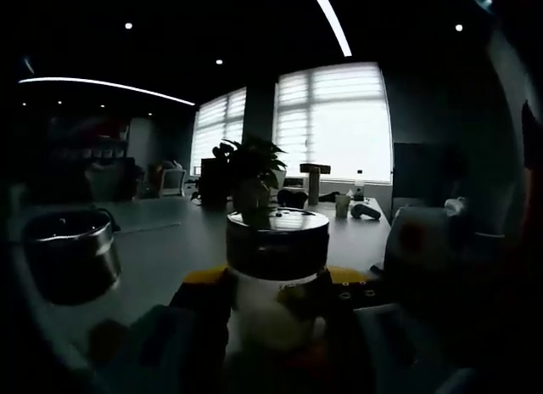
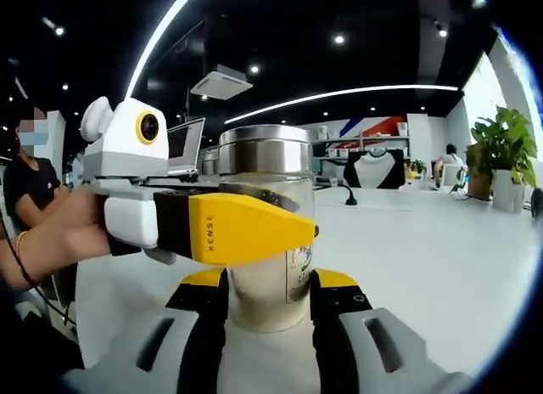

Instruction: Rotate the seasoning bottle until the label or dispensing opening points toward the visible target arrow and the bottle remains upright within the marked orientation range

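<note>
The seasoning bottle (image 1: 277, 241) is a clear glass jar with a wide metal lid and pale powder inside, standing upright on the table. In the left gripper view it sits between my left gripper's (image 1: 277, 285) jaws, which press both its sides. In the right gripper view the bottle (image 2: 270, 160) stands close in front, a small label on its lower glass. My right gripper (image 2: 270, 284) clasps its lower body with yellow-tipped black jaws. The left gripper (image 2: 288, 226) reaches in from the left, one yellow jaw lying across the glass below the lid; its other jaw is hidden behind the bottle.
A metal pot (image 1: 68, 254) stands left of the bottle, a potted plant (image 1: 250, 169) behind it and a white appliance (image 1: 424, 241) to the right. A person's hand (image 2: 51, 233) holds the left gripper. The white table (image 2: 424, 258) stretches right toward another plant (image 2: 501, 156).
</note>
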The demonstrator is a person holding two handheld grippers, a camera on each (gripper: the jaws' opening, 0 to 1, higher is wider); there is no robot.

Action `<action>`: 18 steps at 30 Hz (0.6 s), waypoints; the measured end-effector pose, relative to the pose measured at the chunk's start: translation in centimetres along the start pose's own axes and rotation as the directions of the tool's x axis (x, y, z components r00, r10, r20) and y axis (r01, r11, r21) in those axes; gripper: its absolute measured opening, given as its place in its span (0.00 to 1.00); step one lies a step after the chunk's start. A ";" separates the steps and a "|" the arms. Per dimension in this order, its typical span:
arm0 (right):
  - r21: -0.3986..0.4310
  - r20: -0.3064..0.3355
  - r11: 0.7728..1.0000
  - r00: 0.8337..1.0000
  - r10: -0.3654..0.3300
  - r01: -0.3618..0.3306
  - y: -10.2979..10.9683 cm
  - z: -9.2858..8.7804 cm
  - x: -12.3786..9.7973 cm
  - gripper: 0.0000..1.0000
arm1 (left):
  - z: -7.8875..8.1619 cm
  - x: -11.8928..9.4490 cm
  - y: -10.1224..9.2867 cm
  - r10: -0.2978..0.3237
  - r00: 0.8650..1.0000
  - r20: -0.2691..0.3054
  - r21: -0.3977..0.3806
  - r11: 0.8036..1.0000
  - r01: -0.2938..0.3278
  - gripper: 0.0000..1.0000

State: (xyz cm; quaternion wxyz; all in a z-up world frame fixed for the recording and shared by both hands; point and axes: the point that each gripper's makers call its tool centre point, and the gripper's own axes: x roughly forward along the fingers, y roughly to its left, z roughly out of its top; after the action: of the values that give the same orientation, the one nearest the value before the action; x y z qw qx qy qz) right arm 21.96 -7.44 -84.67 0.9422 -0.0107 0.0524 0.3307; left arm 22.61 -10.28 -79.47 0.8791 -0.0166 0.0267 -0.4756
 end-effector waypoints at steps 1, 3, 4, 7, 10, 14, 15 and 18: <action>0.000 0.000 1.000 1.000 -0.019 0.019 -0.1 0.0 0.1 0.36 | 0.1 0.0 0.0 0.006 1.000 0.000 -0.001 1.000 -0.006 0.44; 0.005 -0.003 0.999 0.999 -0.047 0.047 -0.1 0.0 0.2 0.36 | 0.2 0.0 0.1 0.021 1.000 0.000 -0.005 1.000 -0.021 0.44; 0.004 -0.006 0.999 0.999 -0.054 0.054 -0.1 0.1 0.2 0.36 | 0.2 -0.1 0.3 0.034 0.999 -0.001 -0.011 0.999 -0.034 0.44; 0.008 -0.004 0.996 0.996 -0.091 0.091 -0.2 0.1 0.3 0.36 | 0.2 -0.1 0.5 0.057 0.998 -0.010 -0.019 0.998 -0.058 0.44; 0.010 -0.004 0.992 0.992 -0.125 0.125 -0.3 0.1 0.5 0.36 | 0.4 -0.2 0.6 0.104 0.994 -0.023 0.015 0.995 -0.104 0.44; 0.018 -0.001 0.987 0.988 -0.157 0.157 -0.4 0.1 0.5 0.36 | 0.5 -0.2 0.6 0.132 0.991 -0.034 0.041 0.991 -0.131 0.43; 0.021 -0.001 0.985 0.985 -0.172 0.172 -0.4 0.1 0.5 0.36 | 0.5 -0.2 0.7 0.140 0.990 -0.034 0.041 0.990 -0.139 0.43; 0.022 -0.002 0.978 0.978 -0.209 0.209 -0.4 0.1 0.5 0.37 | 0.7 -0.2 0.9 0.154 0.988 -0.022 0.026 0.988 -0.153 0.43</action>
State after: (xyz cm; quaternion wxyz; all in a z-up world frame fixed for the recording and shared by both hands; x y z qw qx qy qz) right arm 22.61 -7.49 -84.59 0.9719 -0.0055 0.0543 0.2291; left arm 23.25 -9.63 -78.78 0.9128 0.0019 0.0328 -0.4071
